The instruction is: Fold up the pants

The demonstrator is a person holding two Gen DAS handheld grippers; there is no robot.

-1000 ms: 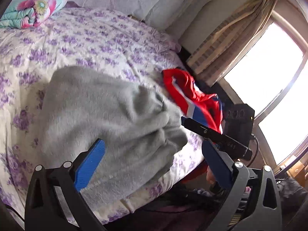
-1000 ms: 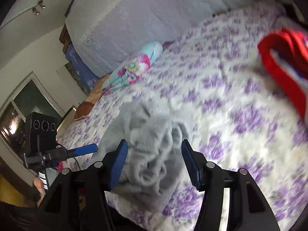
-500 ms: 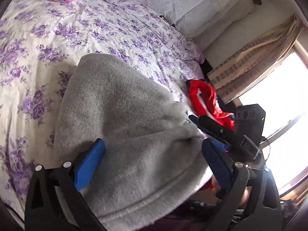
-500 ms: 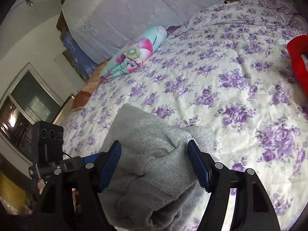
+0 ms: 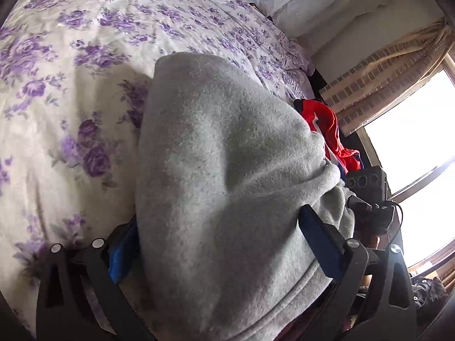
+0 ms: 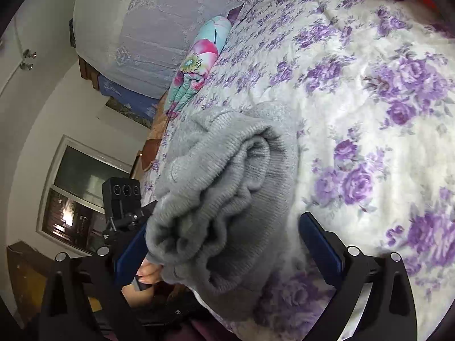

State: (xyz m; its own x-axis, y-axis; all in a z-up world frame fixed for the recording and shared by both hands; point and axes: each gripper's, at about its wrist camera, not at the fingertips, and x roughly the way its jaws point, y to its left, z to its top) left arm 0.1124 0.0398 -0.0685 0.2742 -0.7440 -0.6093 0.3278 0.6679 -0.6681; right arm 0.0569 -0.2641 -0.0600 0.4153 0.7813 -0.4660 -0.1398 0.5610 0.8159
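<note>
Pants (image 5: 216, 176) (grey fleece, thick and soft) lie bundled at the near edge of the floral bed (image 5: 57, 99). The left gripper (image 5: 219, 244) and right gripper (image 6: 224, 244) both stand spread, fabric bulging between their fingers, nothing pinched. Judged limp, light and non-slippery: grasp the ribbed waistband (image 6: 227, 142), through all layers.

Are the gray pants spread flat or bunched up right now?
Bunched up: the gray pants lie in a crumpled heap with rolled folds on the floral bedspread.

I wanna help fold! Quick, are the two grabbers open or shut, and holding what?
Left gripper: open, gray pants between its fingers.
Right gripper: open, the pants between its fingers.
</note>
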